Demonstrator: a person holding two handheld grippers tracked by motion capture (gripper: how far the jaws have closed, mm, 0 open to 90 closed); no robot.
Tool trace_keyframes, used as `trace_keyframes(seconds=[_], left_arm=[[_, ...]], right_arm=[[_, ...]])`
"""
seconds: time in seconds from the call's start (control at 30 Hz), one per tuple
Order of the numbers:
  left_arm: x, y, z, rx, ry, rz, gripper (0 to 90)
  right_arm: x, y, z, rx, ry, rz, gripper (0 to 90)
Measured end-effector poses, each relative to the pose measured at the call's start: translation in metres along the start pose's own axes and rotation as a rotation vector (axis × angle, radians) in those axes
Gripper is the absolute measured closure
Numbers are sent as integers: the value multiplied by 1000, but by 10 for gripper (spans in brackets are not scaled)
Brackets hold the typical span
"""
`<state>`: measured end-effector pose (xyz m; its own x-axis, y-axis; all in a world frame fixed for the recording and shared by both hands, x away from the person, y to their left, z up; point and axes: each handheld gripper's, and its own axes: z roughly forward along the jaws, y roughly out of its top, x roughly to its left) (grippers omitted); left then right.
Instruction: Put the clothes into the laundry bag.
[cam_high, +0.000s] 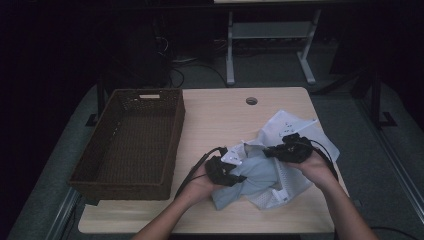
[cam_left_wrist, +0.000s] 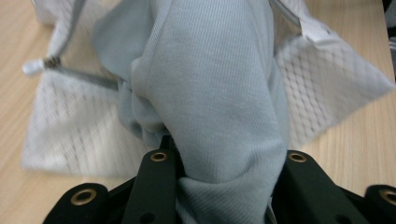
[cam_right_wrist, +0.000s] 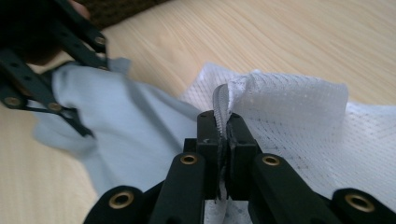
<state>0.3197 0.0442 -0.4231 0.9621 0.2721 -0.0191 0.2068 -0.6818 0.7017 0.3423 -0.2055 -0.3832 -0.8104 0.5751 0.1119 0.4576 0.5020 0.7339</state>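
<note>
1. High view: light-blue garment and white mesh laundry bag lie bunched together at the right-front of the table, w/ a white patterned cloth behind them. Left claw is on the blue garment; right claw is at the bag's edge. Empty wicker basket sits at table left, well apart.

2. Left gripper view: left claw is clamped on a thick fold of the garment; fabric fills the gap btwn the jaws. The bag spreads out behind, its zipper pull at left.

3. Right gripper view: right claw is pinched tight on the bag's zipper edge; garment and left claw are farther off.

4. Step, my read: garment being worked at the bag's mouth, in or out I can't tell. Next move prob. needs the right claw to hold the opening steady while the left draws the fabric w/o snagging the zip.
</note>
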Motion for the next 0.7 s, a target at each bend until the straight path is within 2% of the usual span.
trace_keyframes(seconds=[0.13,0.33,0.43,0.6,0.7], left_arm=[[3,6,1,-22,8,-17,686],[4,8,14,-5,19,-38,681],[7,5,22,-3,14,-69,670],[9,0,29,-21,6,-96,610],[9,-2,30,-23,9,-115,530]], right_arm=[[8,6,-3,-16,24,-17,861],[19,12,-7,-37,55,-43,861],[20,12,-5,-29,62,-47,860],[21,12,-1,-24,68,-50,860],[21,12,-1,-19,63,-54,860]])
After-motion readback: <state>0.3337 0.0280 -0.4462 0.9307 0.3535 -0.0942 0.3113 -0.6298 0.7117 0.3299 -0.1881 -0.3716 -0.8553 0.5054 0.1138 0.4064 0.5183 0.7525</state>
